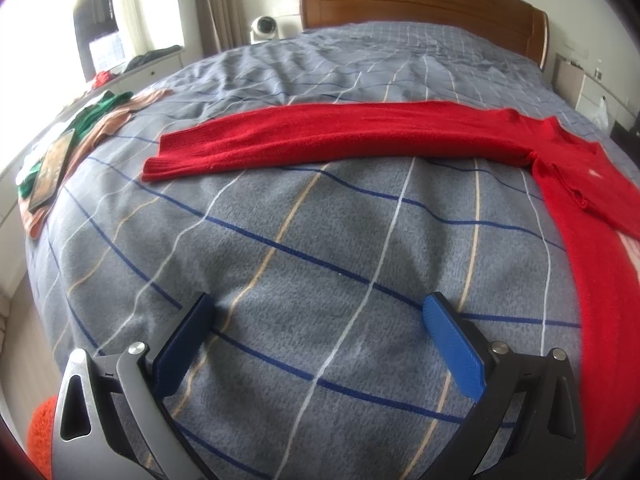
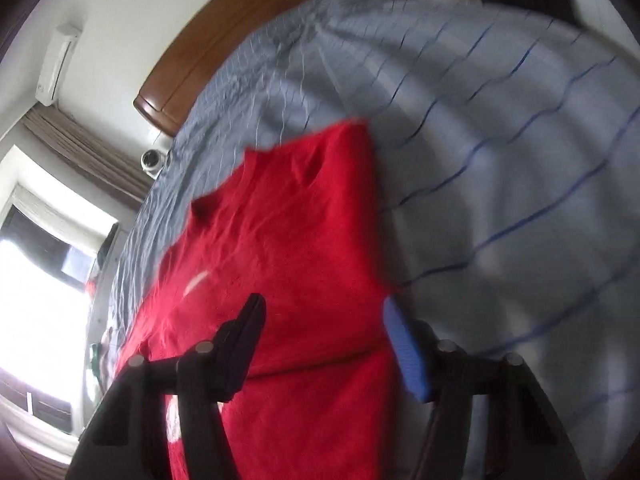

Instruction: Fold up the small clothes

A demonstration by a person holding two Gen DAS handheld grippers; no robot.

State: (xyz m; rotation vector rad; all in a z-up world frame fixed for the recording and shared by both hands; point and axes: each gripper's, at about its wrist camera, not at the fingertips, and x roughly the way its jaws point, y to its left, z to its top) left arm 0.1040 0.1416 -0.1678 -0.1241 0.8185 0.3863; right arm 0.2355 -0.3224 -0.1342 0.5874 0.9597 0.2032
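In the left wrist view, the left gripper (image 1: 318, 322) has its fingers spread wide over the bed (image 1: 304, 248), with only bare grey checked cover between them and nothing held. The red sweater (image 1: 360, 136) lies flat well ahead of the fingers: one long sleeve stretches across from beyond the left finger to past the right one, and the body runs down the outer side of the right finger, apart from it. Far off to the left of the fingers, at the bed's edge, a tablet (image 1: 54, 168) rests on green and peach clothes (image 1: 100, 120). The wooden headboard (image 1: 420, 0) stands beyond.

In the right wrist view, which is blurred, the right gripper (image 2: 324, 320) has its fingers parted, gripping nothing. The red sweater (image 2: 288, 240) spreads ahead of and beneath them; its right edge runs just by the blue right finger (image 2: 404, 348), while the dark left finger (image 2: 244, 344) sits over the red cloth. Whether they touch it I cannot tell.
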